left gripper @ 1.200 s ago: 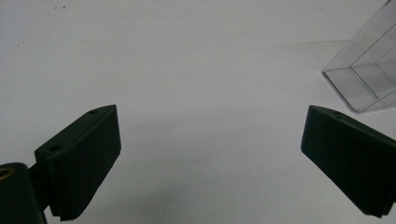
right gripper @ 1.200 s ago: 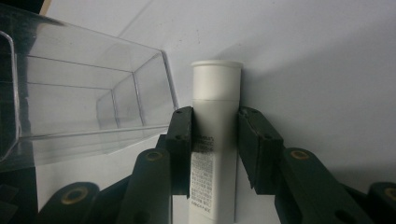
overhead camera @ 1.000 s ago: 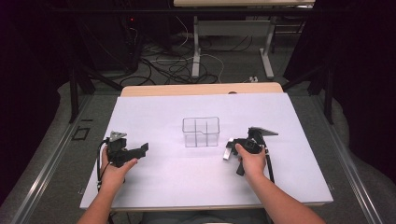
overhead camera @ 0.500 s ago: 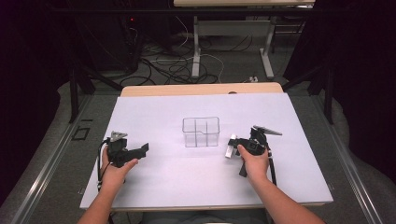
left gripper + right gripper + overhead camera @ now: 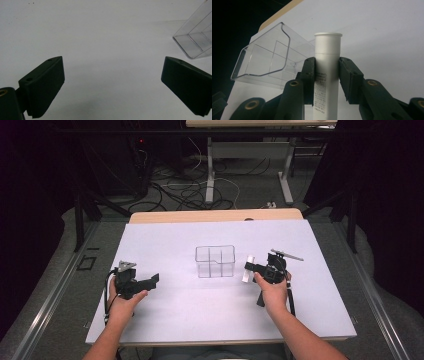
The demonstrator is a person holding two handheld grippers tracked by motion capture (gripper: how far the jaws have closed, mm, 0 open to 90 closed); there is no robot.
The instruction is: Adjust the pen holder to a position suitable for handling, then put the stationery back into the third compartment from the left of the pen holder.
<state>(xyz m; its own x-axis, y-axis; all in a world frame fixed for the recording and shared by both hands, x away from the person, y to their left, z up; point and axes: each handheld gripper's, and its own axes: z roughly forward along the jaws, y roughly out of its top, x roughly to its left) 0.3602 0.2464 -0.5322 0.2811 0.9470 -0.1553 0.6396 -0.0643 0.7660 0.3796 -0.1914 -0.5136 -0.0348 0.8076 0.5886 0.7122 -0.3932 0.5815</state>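
Landmark: clear plastic box with inner dividers (image 5: 215, 261), open top, standing mid-counter on the white counter (image 5: 170, 320).
Held thing: white cylindrical tube with a flat cap and small grey print (image 5: 327, 72); it sits just right of the clear box, clear of its wall, lifted off the counter surface as far as I can judge.
Right gripper (image 5: 327, 75): jaws clamped on the tube's body from both sides, cap end sticking out past the pads.
Left gripper (image 5: 110, 82): jaws spread wide, nothing between them; it waits well left of the clear box, low over the counter.
Likely aim: tube into one compartment of the box, judged from the way the tube points toward it.
Risk, slip: the tube is smooth and round, the hold is on a short stretch of it; a tilt could let it slide or swivel in the pads.
Risk, knock: the box looks light and nothing steadies it; a tube end catching the rim or a divider could shove or tip it.
Risk, miss: compartments are narrow; an off-centre drop may land on a divider.
Hard to see: clear walls and dividers blur together, so compartment count is unsure.
Cut off: tube's lower end, behind the jaws.
Unreadable: the print.
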